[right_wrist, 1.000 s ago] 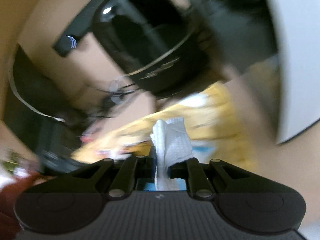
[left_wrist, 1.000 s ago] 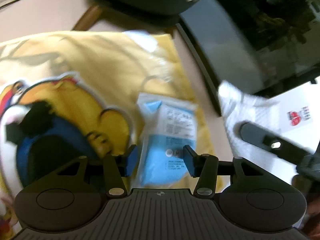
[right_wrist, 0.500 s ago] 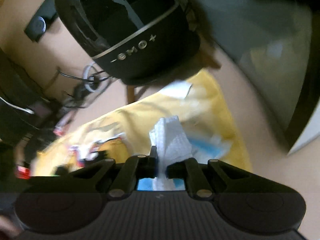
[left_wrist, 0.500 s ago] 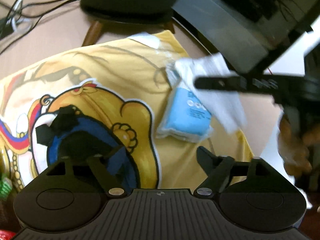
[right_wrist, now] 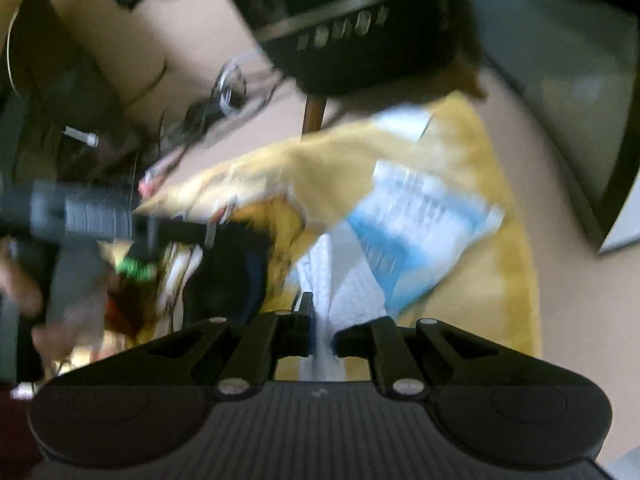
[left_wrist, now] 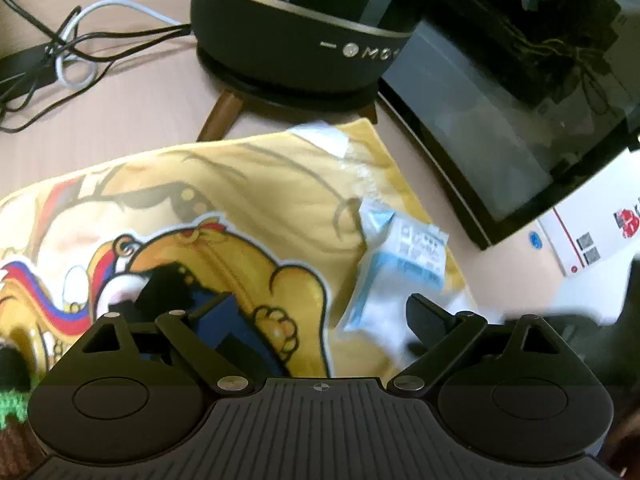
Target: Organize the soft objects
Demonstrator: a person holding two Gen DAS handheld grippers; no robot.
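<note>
In the left wrist view the left gripper (left_wrist: 316, 316), whose jaws have just been opening, stands wide with nothing in it, the soft blue-and-white plastic pack (left_wrist: 400, 268) lying just ahead and right on the yellow cartoon cloth (left_wrist: 256, 200), long side pointing up-right; in the right wrist view the right gripper (right_wrist: 322, 334) pinches a white crinkly cloth (right_wrist: 344, 280) touching that pack.

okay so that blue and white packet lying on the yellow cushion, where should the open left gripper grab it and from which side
Judging by its pose, take the blue and white packet across its narrow width near the middle, coming down from above. It lies flat on the yellow cushion, so side entry would dig into fabric. The left gripper is open with nothing between its fingers.
</note>
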